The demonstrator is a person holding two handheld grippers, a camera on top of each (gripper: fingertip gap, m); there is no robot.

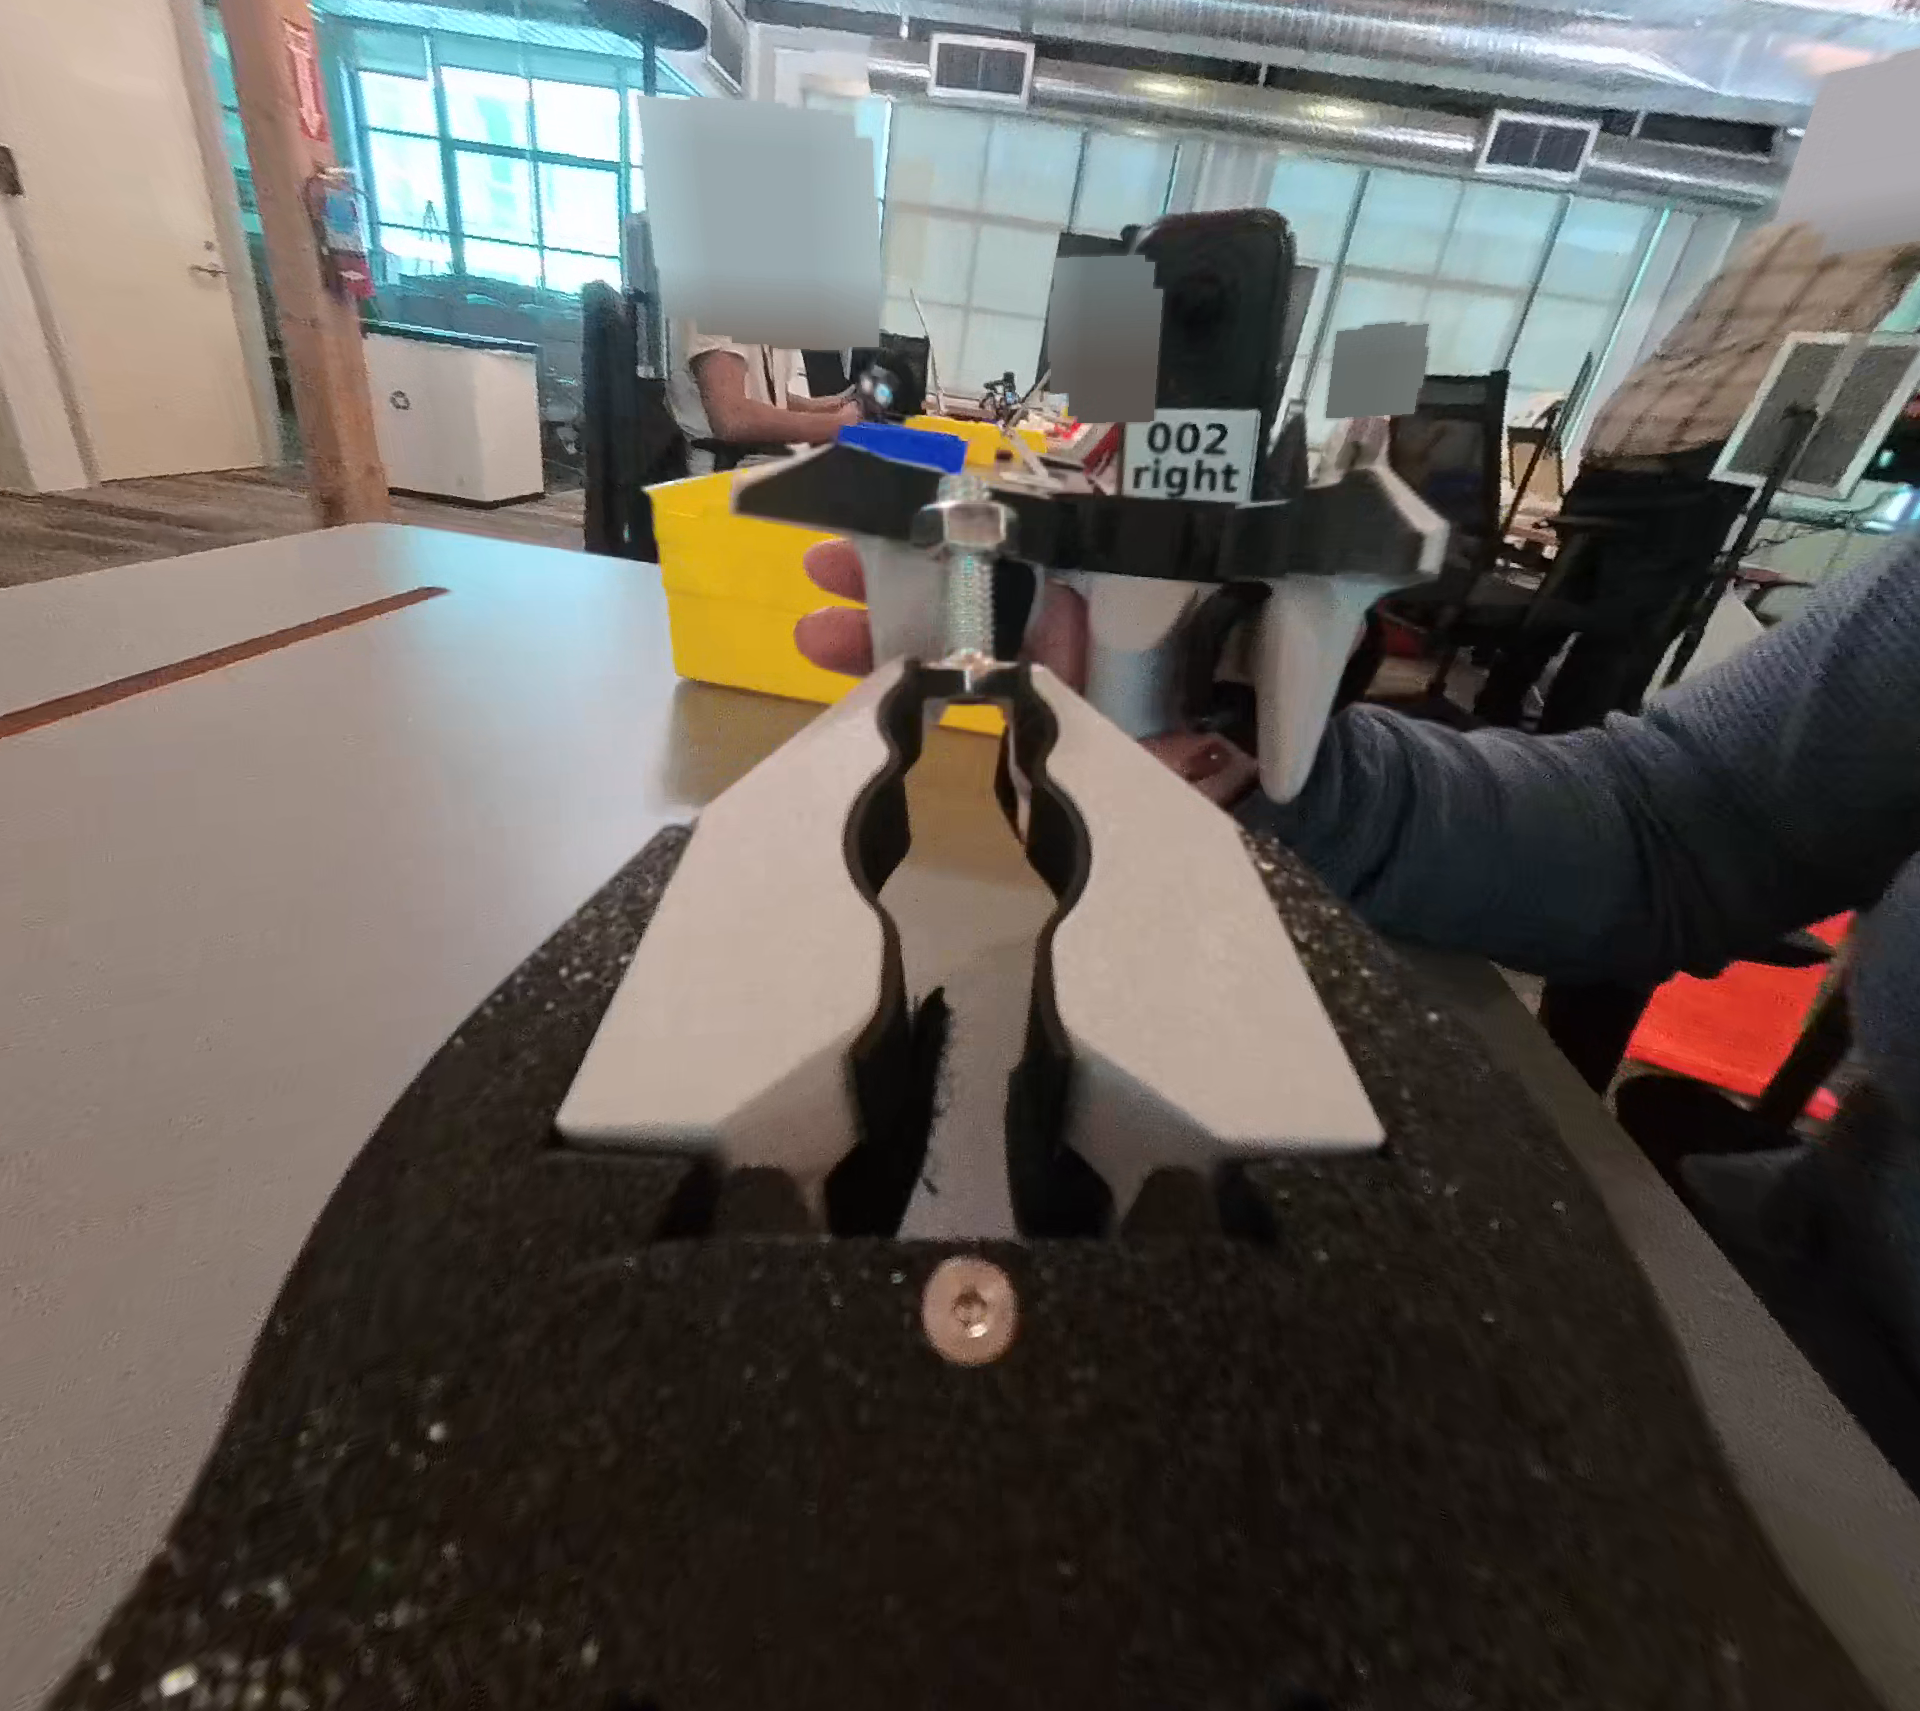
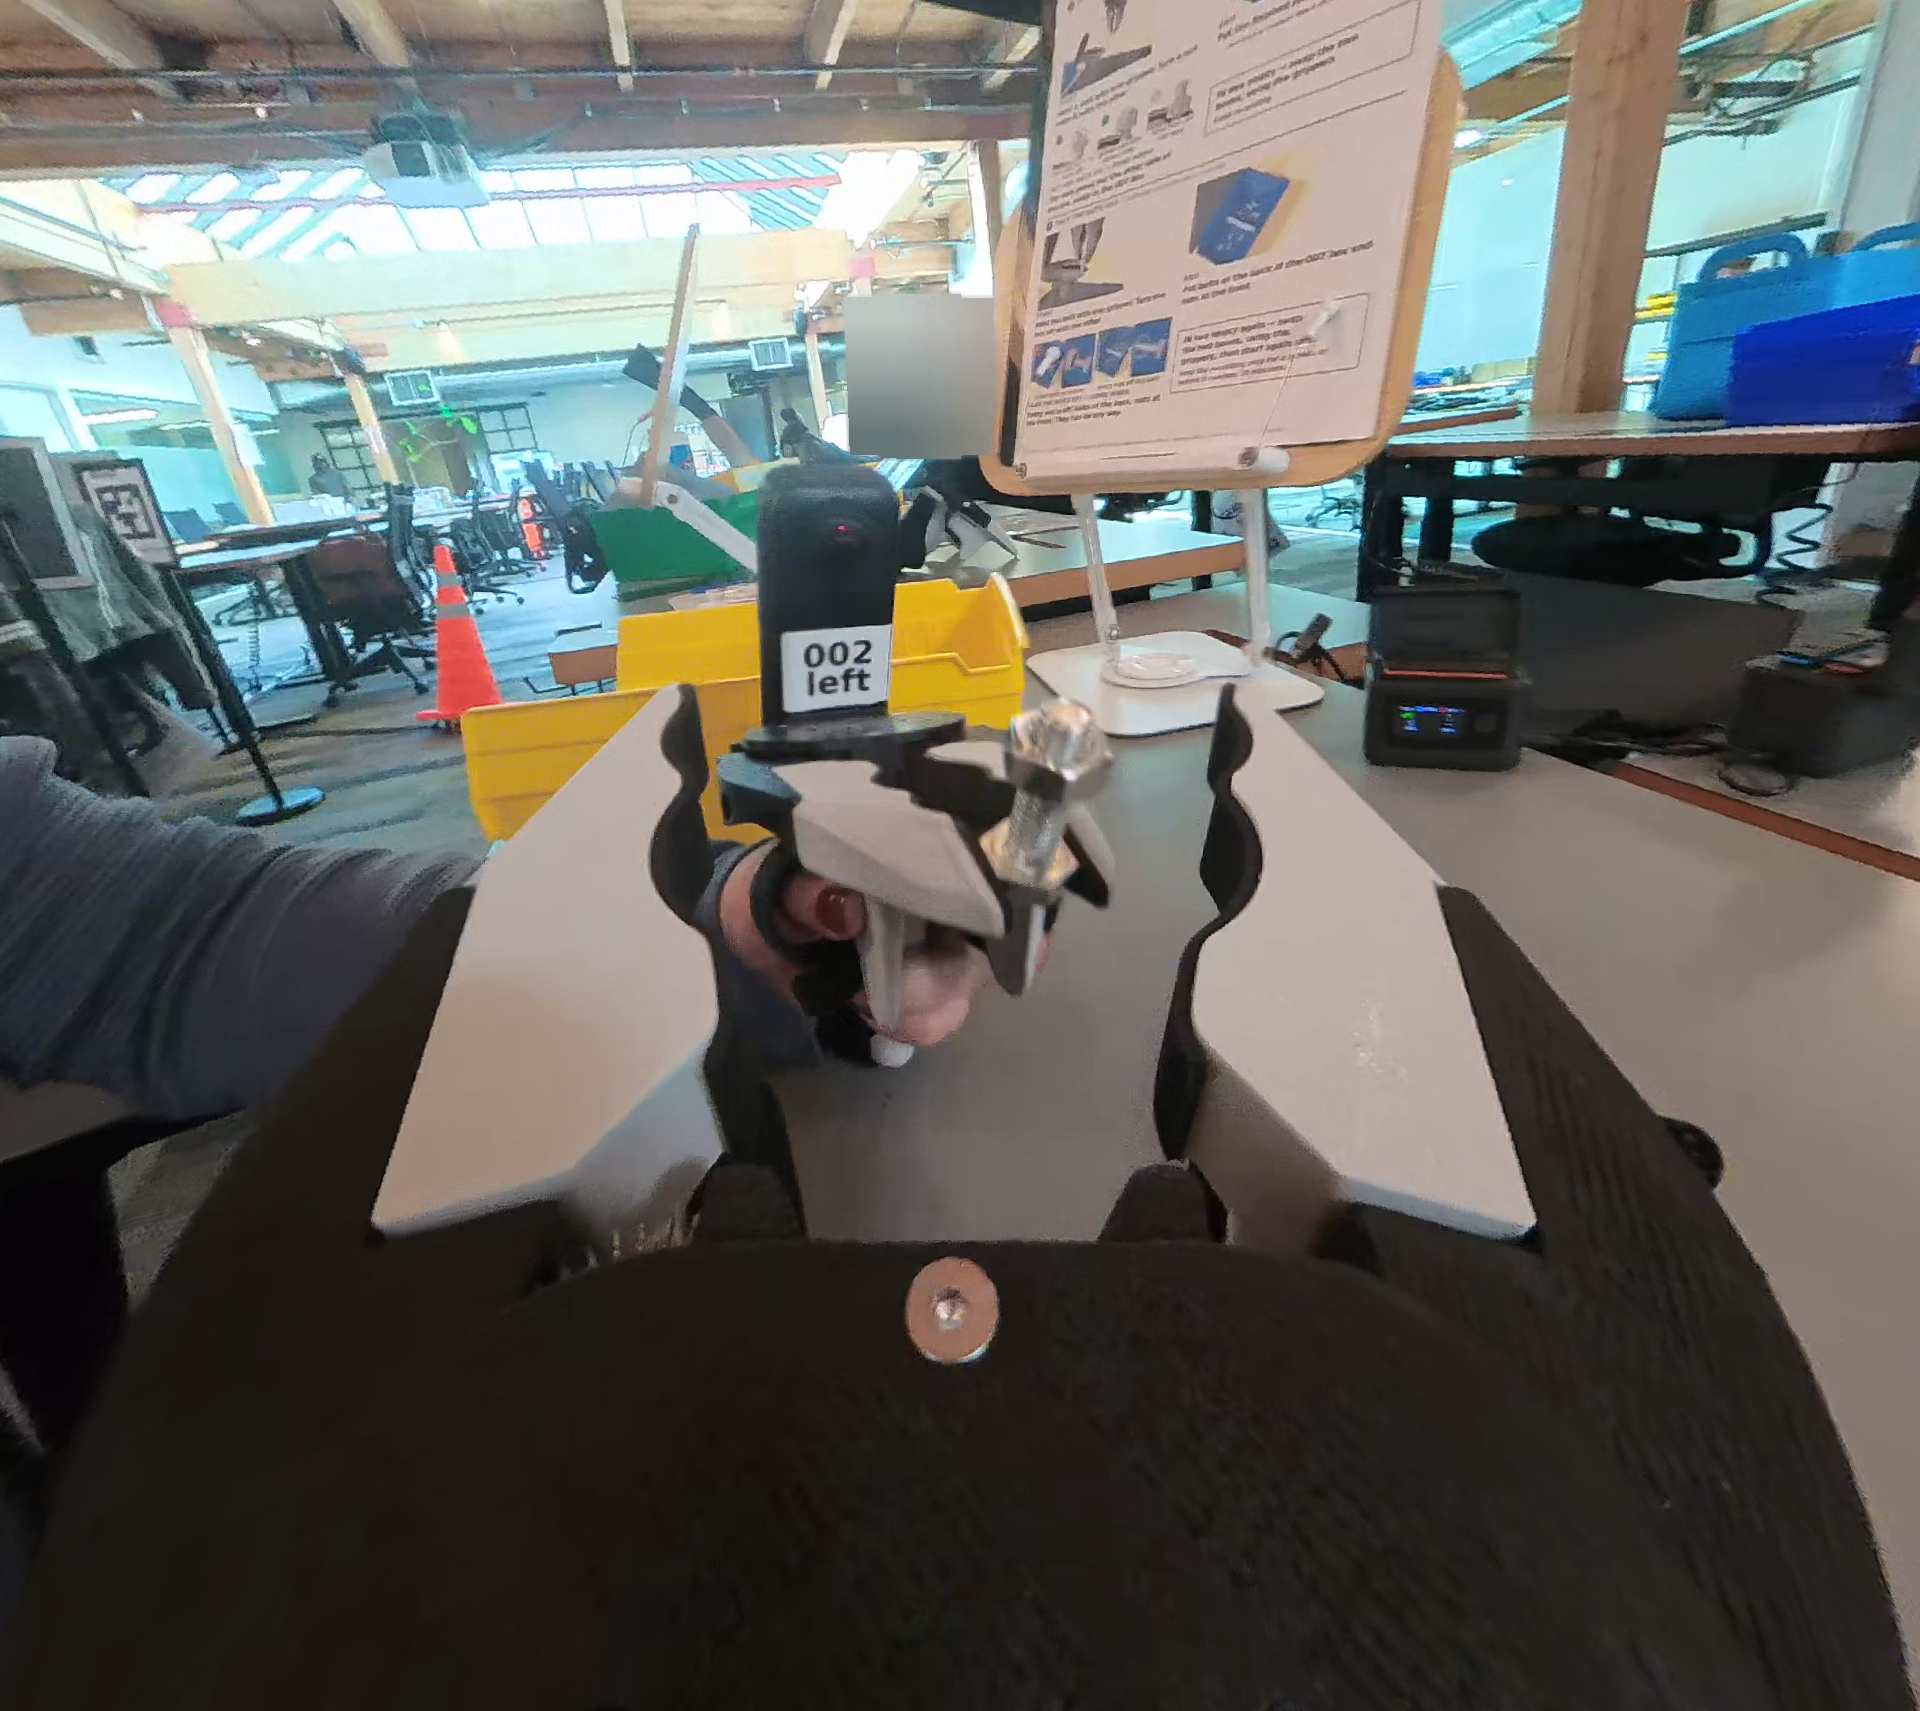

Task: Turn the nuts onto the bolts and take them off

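Over the table (image 1: 260, 830), left gripper (image 1: 966, 685) clamping bolt (image 1: 966, 612) head, nut (image 1: 958, 527) near its tip, right gripper (image 2: 951, 726) wide, white labels (image 2: 836, 666) on both cameras.

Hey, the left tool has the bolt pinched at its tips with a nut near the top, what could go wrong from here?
1. The left tool grips the bolt only by its head at the very fingertips, so turning force may tip or slip it.
2. The right tool is open and off the nut; a crooked closing could push the bolt sideways.
3. If dropped, the bolt could roll off the table rather than land in the yellow bin.
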